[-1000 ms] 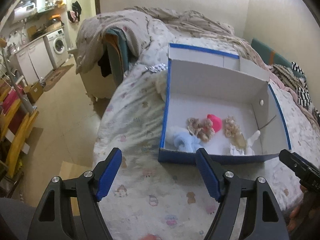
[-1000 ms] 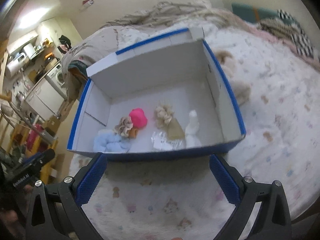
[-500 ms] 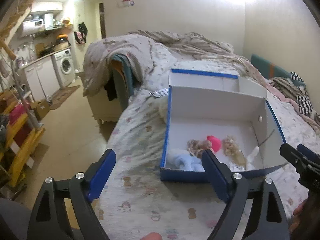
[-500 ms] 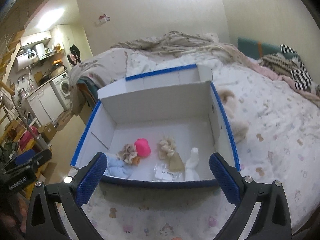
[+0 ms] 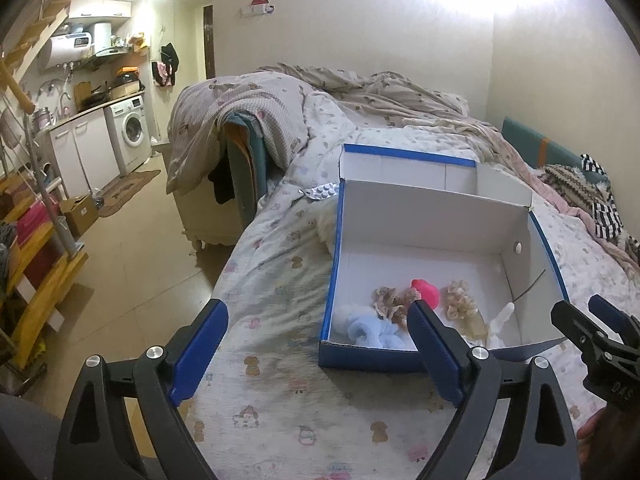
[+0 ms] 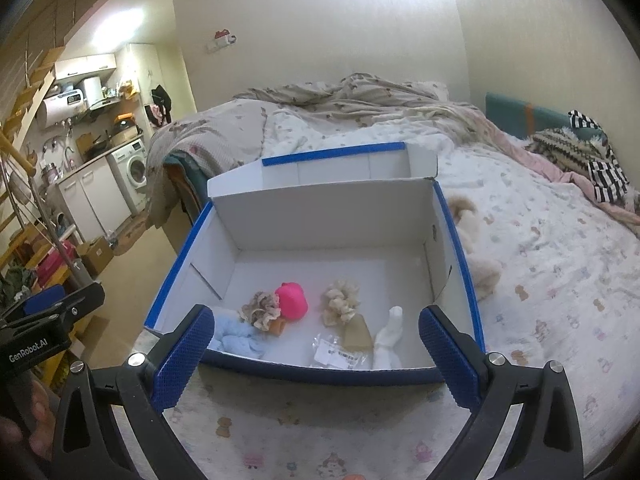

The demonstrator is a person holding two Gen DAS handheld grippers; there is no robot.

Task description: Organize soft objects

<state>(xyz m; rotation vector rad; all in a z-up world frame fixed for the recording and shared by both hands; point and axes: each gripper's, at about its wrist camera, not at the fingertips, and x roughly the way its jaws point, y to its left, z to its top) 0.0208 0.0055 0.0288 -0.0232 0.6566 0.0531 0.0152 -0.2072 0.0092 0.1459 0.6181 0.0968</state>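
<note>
Spread with a cartoon-print sheet, the bed [image 6: 560, 280] carries an open blue-and-white cardboard box [image 6: 452, 248] near its close edge, lid flap standing up at the far side, while a kitchen corner with a washing machine [image 5: 132, 130] lies far off to the left. Inside the box along its near wall lie a light-blue fluffy item [image 6: 236, 336] at the left, a beige scrunchie [image 6: 260, 310] touching a pink soft piece [image 6: 294, 300], a second beige scrunchie [image 6: 340, 300], and a white item [image 6: 388, 338] toward the right. Both tongs hover just short of the box's near wall, the left gripper [image 5: 316, 356] and the right gripper [image 6: 314, 354] each spread wide with nothing between the blue pads.
</note>
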